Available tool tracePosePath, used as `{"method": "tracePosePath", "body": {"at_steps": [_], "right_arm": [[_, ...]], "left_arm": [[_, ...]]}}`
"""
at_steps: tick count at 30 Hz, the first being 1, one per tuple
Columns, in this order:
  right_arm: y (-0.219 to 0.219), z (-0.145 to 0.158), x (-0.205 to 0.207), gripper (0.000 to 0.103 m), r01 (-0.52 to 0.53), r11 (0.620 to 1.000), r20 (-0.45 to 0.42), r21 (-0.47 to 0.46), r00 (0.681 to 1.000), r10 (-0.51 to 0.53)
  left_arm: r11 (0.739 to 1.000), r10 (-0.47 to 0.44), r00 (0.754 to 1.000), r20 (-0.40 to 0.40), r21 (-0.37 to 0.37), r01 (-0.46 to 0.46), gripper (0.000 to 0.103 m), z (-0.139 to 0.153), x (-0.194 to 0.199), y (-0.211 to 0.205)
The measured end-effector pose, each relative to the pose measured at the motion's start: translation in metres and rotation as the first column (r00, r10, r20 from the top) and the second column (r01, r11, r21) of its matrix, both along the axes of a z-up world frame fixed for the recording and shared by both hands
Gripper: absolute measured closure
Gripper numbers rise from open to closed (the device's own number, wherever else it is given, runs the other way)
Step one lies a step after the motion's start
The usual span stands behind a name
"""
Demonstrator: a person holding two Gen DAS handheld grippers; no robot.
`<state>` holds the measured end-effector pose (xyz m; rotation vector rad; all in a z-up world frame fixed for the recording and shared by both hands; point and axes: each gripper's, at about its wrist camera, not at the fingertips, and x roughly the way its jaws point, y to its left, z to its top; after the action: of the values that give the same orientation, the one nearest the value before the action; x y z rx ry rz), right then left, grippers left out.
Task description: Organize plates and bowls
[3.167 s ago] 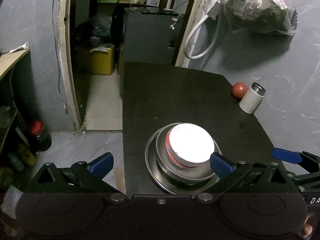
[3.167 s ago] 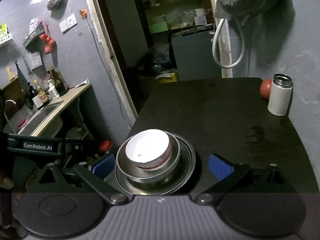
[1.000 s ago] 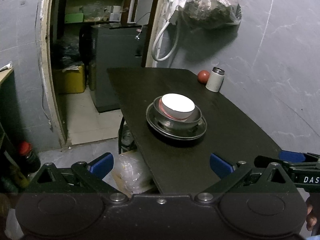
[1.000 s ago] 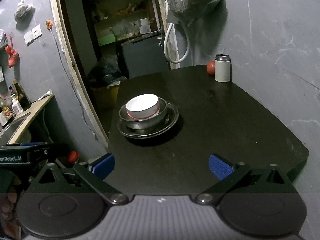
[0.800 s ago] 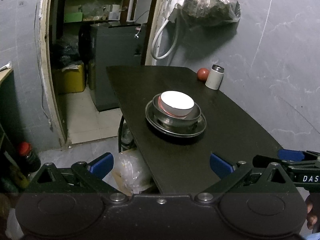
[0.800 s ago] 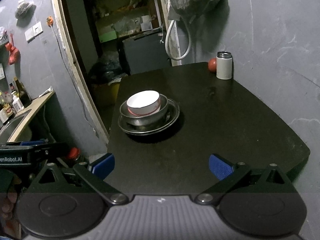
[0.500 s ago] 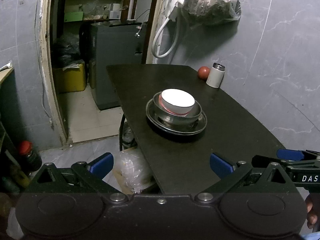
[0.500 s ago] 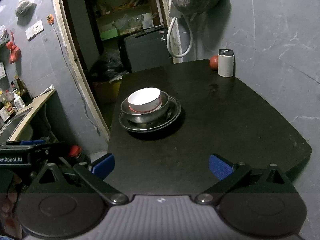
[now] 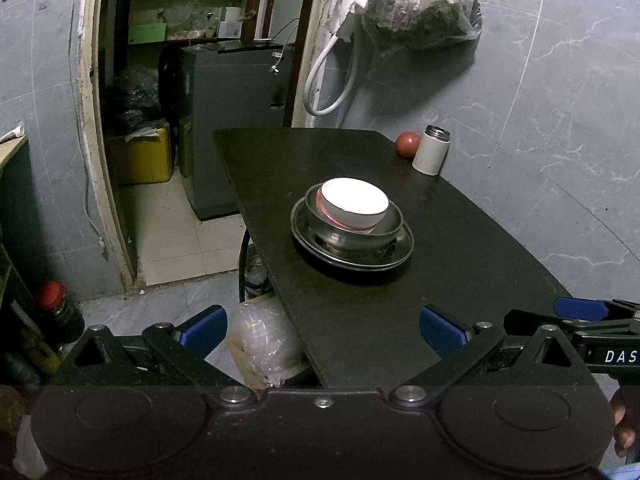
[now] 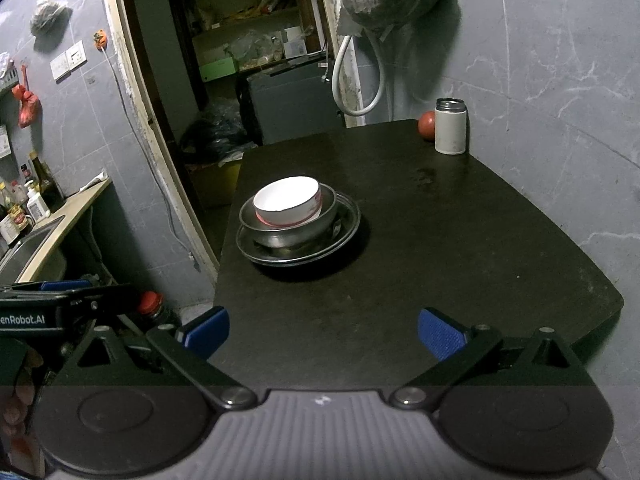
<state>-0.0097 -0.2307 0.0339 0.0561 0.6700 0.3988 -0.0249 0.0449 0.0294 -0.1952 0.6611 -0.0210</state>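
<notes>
Both the left gripper [image 9: 322, 326] and right gripper [image 10: 323, 328] hung wide apart and empty, well short of the stacked bowls [image 10: 294, 210], with a white flask [image 10: 451, 132] and red ball [image 10: 426, 125] by the wall.

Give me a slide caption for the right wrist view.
Open right gripper faces white bowl nested in steel bowl on plate.

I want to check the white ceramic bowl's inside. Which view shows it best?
The right wrist view: the white ceramic bowl nested in the steel bowl shows an evenly lit interior there. In the left wrist view, the same bowl is glared out.
</notes>
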Motion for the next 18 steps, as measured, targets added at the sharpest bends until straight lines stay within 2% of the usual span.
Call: {"method": "tracePosePath", "body": {"at_steps": [18], "right_arm": [[-0.0022, 0.0006, 0.0011, 0.0, -0.002, 1.0, 0.001, 0.001, 1.0, 0.002]], "left_arm": [[1.0, -0.004, 1.0, -0.004, 0.002, 0.004, 0.001, -0.0005, 0.0005, 0.0]]}}
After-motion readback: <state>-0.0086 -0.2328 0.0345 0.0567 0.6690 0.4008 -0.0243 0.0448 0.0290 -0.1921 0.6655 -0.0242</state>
